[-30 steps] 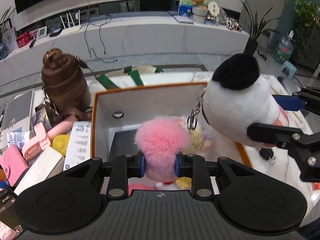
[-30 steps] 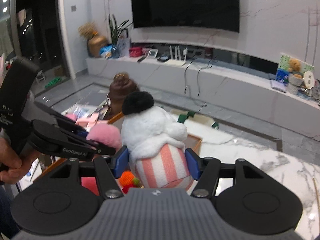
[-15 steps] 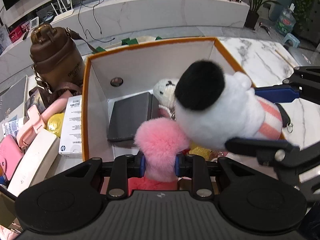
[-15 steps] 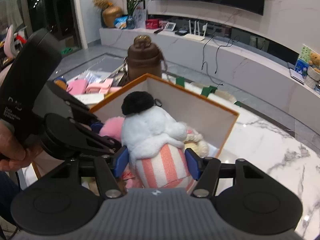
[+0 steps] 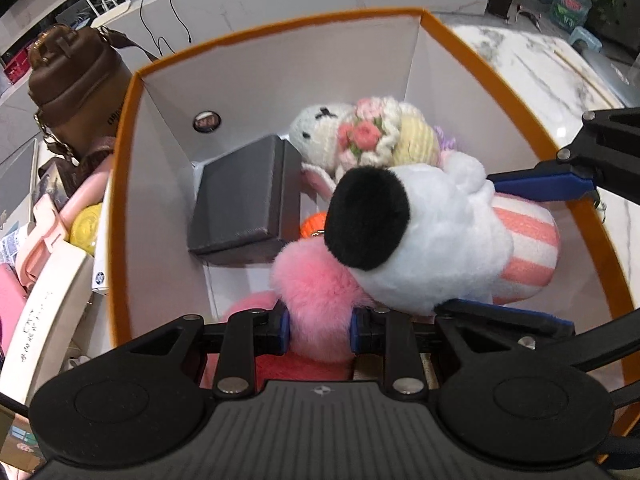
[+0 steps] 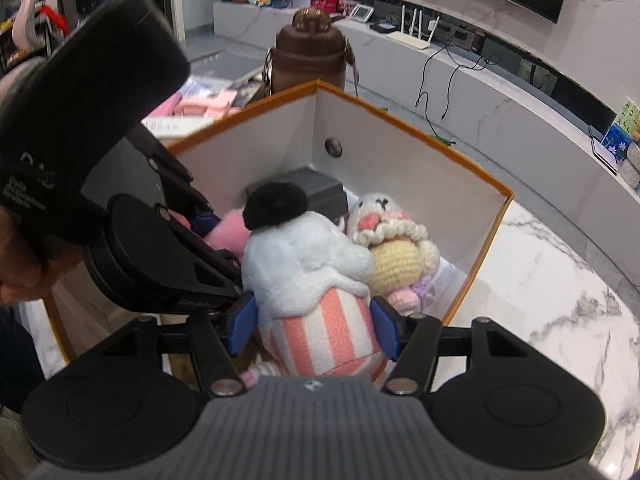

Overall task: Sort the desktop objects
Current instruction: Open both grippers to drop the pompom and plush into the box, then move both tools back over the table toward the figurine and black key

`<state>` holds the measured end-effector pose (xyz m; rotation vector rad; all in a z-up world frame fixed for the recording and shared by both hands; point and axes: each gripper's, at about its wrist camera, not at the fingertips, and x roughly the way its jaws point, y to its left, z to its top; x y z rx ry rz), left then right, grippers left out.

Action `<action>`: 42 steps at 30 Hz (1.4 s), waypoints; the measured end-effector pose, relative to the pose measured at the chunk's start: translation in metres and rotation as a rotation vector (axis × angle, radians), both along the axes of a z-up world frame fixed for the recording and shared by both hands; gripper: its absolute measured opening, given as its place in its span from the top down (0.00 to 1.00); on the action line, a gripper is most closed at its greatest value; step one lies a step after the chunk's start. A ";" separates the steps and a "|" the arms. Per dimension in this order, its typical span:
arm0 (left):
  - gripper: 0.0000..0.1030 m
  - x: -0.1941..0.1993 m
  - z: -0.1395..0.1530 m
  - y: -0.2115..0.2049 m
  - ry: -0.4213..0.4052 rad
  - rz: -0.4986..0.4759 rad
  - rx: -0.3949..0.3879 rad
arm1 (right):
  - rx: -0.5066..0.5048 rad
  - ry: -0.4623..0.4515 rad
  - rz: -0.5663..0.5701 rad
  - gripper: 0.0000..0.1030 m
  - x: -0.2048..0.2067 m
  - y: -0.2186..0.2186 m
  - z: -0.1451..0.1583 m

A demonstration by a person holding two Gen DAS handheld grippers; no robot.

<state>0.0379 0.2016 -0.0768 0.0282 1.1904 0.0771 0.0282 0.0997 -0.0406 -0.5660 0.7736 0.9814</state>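
So, line by line, from the grips outward:

Left claw (image 5: 319, 328): closed on the pink pompom (image 5: 316, 284), its blue pads squeezing the fluff from both sides, low over the near end of the box.

Right claw (image 6: 313, 322): closed on the striped body of the white plush (image 6: 308, 276), pads pressed into the pink-and-white fabric; the toy hangs inside the box, head tipped toward the far wall.

Where the toys are: both within the orange-rimmed box (image 5: 280, 24), above its floor; I cannot tell whether either touches the bottom yet.

Crowding risk: the white plush presses against the pink pompom, and the two claws sit very close, so one opening could knock the other or drag the neighbouring toy.

Snag risk: soft fur probably clings to the pads; a toy may lift back out if a claw withdraws before the pads have fully let go.

Below: the crocheted doll (image 5: 372, 136) and dark grey case (image 5: 244, 200) already fill the floor, so a dropped plush may roll or perch on top, not settle.

Wall risk: the right claw's outer finger (image 5: 540, 188) lies near the box's right rim; a wide opening might push the cardboard sideways.

Outside: the brown bottle (image 6: 310, 56) and the clutter on the counter (image 6: 560, 320) stand clear of this move.
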 end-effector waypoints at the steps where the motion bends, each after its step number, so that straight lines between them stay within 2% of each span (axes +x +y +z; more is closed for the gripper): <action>1: 0.71 0.001 -0.002 0.000 0.007 0.000 0.002 | -0.010 -0.012 0.009 0.39 -0.001 0.001 -0.002; 5: 0.71 0.002 -0.007 -0.003 0.044 -0.018 0.014 | -0.044 -0.030 0.034 0.38 -0.003 0.005 -0.005; 9: 0.68 0.004 -0.012 -0.010 0.082 -0.041 0.064 | -0.101 -0.079 0.077 0.38 -0.013 0.006 -0.013; 13: 0.63 0.006 -0.016 -0.008 0.105 -0.031 0.057 | -0.134 -0.103 0.110 0.37 -0.019 0.009 -0.018; 20: 0.44 0.005 -0.020 -0.003 0.132 0.000 0.070 | -0.159 -0.127 0.121 0.34 -0.022 0.009 -0.019; 28: 0.40 -0.007 -0.009 -0.003 0.092 -0.005 0.078 | -0.166 -0.192 0.165 0.17 -0.033 0.005 -0.012; 36: 0.34 -0.014 0.016 -0.003 0.013 -0.009 0.063 | -0.113 -0.211 0.152 0.15 -0.034 -0.005 0.007; 39: 0.26 -0.011 0.024 0.003 -0.014 0.026 0.033 | -0.078 -0.194 0.139 0.15 -0.035 -0.007 0.014; 42: 0.25 0.001 0.040 0.017 -0.049 0.076 0.011 | -0.041 -0.179 0.121 0.15 -0.033 -0.012 0.024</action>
